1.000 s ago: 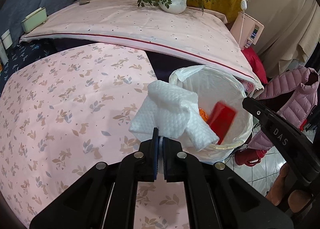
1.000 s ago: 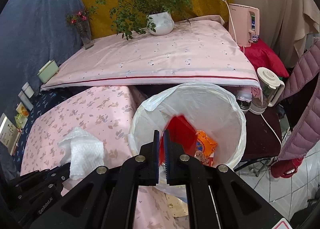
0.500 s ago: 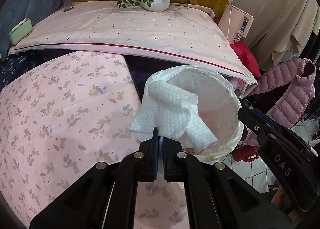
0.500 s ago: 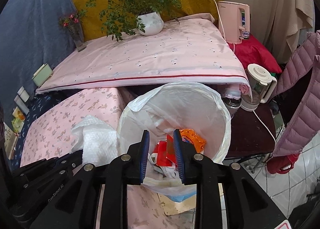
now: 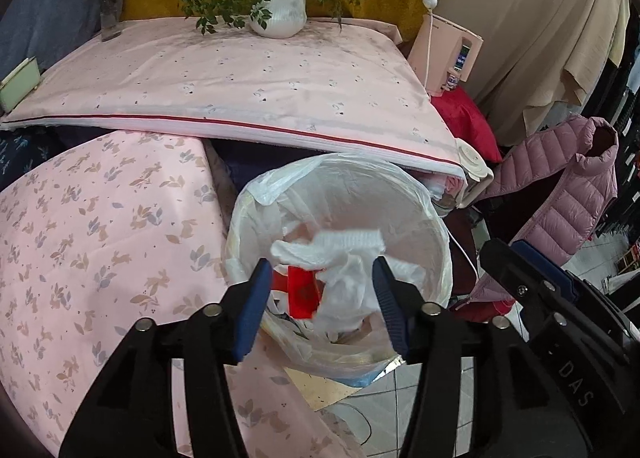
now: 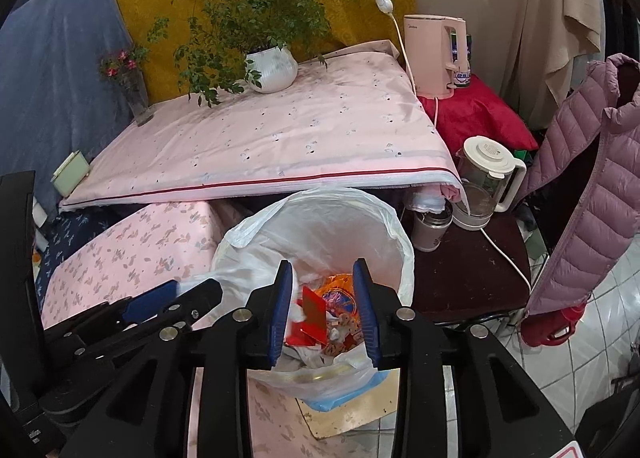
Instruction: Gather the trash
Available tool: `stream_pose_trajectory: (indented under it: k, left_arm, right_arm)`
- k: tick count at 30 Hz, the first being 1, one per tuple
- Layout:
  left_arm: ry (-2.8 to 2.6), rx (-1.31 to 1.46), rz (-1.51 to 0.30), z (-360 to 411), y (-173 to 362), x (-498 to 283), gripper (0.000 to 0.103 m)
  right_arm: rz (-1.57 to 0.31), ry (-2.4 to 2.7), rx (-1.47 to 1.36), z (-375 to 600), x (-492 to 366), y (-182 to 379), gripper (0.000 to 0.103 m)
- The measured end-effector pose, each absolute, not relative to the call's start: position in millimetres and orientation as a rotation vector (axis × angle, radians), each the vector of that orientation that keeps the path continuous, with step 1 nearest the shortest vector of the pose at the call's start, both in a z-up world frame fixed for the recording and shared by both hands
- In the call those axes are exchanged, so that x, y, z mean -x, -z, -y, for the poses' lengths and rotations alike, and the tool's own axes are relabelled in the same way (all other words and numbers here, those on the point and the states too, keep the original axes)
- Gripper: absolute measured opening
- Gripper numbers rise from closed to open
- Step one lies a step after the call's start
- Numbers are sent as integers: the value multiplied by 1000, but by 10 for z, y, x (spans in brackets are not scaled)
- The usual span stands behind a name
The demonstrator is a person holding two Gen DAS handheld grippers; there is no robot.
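Note:
A trash bin lined with a white plastic bag [image 5: 420, 194] [image 6: 384, 214] stands beside the flowered pink table. My left gripper [image 5: 322, 300] is open above the bin. A white paper towel [image 5: 344, 254] lies free between its fingers, inside the bin, over a red packet [image 5: 302, 292]. My right gripper [image 6: 322, 308] is open and empty over the bin. Below it lie the red packet [image 6: 312, 308] and an orange wrapper [image 6: 340, 296]. The left gripper's fingers [image 6: 200, 294] show at the lower left of the right wrist view.
The flowered pink table [image 5: 100, 250] is to the left of the bin. Behind is a pink-covered surface [image 5: 240, 82] with a potted plant [image 5: 280, 14] and vase. A kettle [image 6: 436, 54], blender jug [image 6: 488, 174], pink jacket [image 6: 592, 186] and tiled floor are to the right.
My left gripper moved over the bin and opened, letting go of the paper towel, which fell into the bin. My right gripper opened wider after dropping the red packet.

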State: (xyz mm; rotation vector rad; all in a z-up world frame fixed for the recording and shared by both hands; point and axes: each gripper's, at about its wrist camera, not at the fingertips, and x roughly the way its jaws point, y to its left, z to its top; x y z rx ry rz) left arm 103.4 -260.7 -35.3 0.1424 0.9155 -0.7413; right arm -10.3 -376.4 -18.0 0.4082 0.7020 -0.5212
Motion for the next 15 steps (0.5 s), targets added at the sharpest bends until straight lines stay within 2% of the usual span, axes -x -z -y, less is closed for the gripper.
stream_pose_trajectory:
  k: [1, 6, 15]
  left_arm:
    - [731, -144, -912, 2580, 354, -1047, 51]
    - [672, -128, -931, 2399, 406, -1135, 51]
    - [556, -103, -946, 1988, 453, -1194, 53]
  right_arm:
    - [-702, 519, -405, 3759, 102, 177, 38]
    - [-715, 499, -379, 3695, 51, 170, 43]
    - [-734, 451, -317, 3500, -4, 115, 64]
